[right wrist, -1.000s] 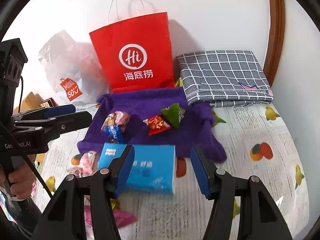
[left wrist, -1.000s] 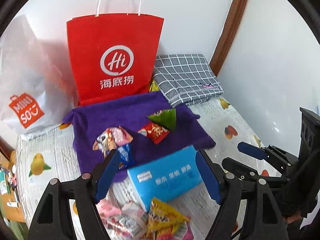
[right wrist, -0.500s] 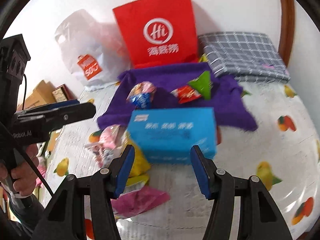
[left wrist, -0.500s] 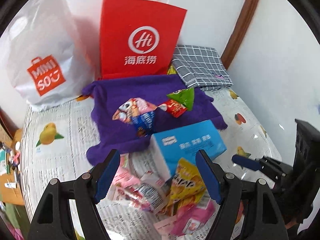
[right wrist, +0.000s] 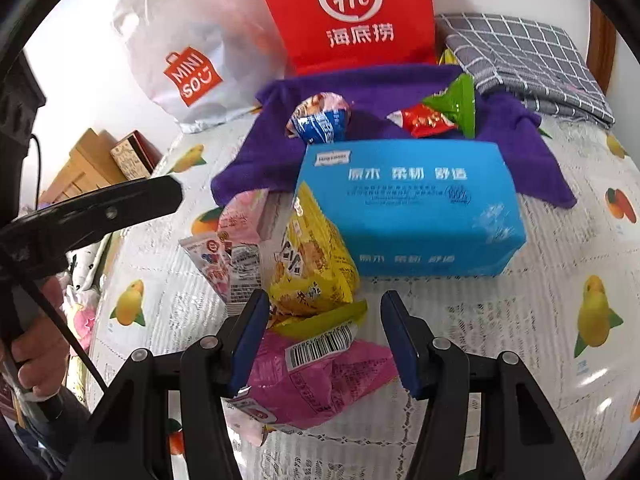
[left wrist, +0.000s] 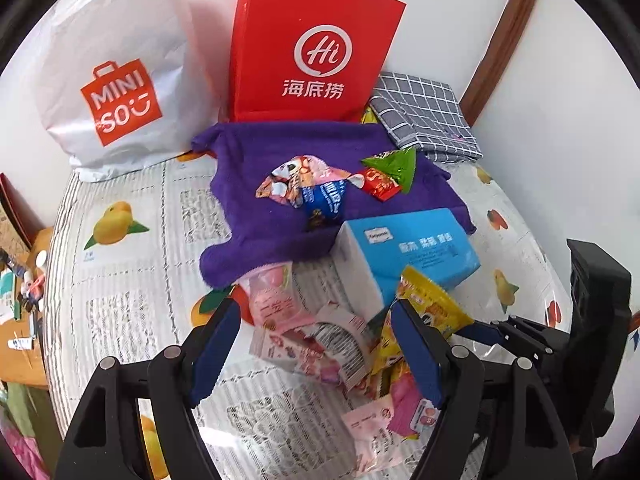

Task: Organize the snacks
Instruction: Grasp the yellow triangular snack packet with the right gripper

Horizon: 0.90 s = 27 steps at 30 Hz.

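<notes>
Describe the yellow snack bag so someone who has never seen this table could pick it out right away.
Find the big blue tissue box in front of the purple towel. The yellow snack bag leans against the box's left end, in the pile of packets there. It is the only yellow one: its neighbours are pale pink or magenta.

White walls (left wrist: pixel 460 0), brown wooden trim (left wrist: pixel 502 40), fruit-print table cover (left wrist: pixel 120 280).
</notes>
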Tool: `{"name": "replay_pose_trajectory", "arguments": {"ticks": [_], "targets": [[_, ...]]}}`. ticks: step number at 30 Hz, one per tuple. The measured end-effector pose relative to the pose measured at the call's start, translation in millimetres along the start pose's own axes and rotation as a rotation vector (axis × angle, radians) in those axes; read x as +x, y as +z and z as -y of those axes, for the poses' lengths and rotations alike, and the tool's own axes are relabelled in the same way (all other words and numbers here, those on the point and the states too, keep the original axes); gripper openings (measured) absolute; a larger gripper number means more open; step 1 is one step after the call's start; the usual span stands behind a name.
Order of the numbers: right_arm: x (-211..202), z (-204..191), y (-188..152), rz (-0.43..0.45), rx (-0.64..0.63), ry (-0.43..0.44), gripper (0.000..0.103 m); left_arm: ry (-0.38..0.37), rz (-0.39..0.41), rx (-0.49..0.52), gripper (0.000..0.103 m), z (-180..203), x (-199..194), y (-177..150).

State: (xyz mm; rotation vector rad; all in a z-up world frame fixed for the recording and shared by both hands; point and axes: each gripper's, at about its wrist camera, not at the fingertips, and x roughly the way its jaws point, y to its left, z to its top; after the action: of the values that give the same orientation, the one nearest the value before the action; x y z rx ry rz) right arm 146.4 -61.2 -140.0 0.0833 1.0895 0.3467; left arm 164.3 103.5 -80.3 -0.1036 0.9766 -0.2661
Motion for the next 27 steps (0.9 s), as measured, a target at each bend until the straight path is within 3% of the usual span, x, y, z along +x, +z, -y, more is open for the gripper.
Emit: {"name": "replay_pose_trajectory", "arguments": {"ticks": [12,18,27], "targets": [[29.0,-6.1,6.0,-0.049,0.007,0.008,0.056,0.011,-0.002,-0.042,0.076,-18.8,-6.4,-12.3],[22.2,-6.4,3.6,-0.013,-0.003,0.011,0.046,0.019,-0.008,-0.050,0.076,-20.8,-7.0,-17.4],[-3.1,0.8,-0.9,0.050,-0.003,0.012,0.043,0.033,-0.016,-0.055,0.076,-13.5,-13.2,-24.7]]}}
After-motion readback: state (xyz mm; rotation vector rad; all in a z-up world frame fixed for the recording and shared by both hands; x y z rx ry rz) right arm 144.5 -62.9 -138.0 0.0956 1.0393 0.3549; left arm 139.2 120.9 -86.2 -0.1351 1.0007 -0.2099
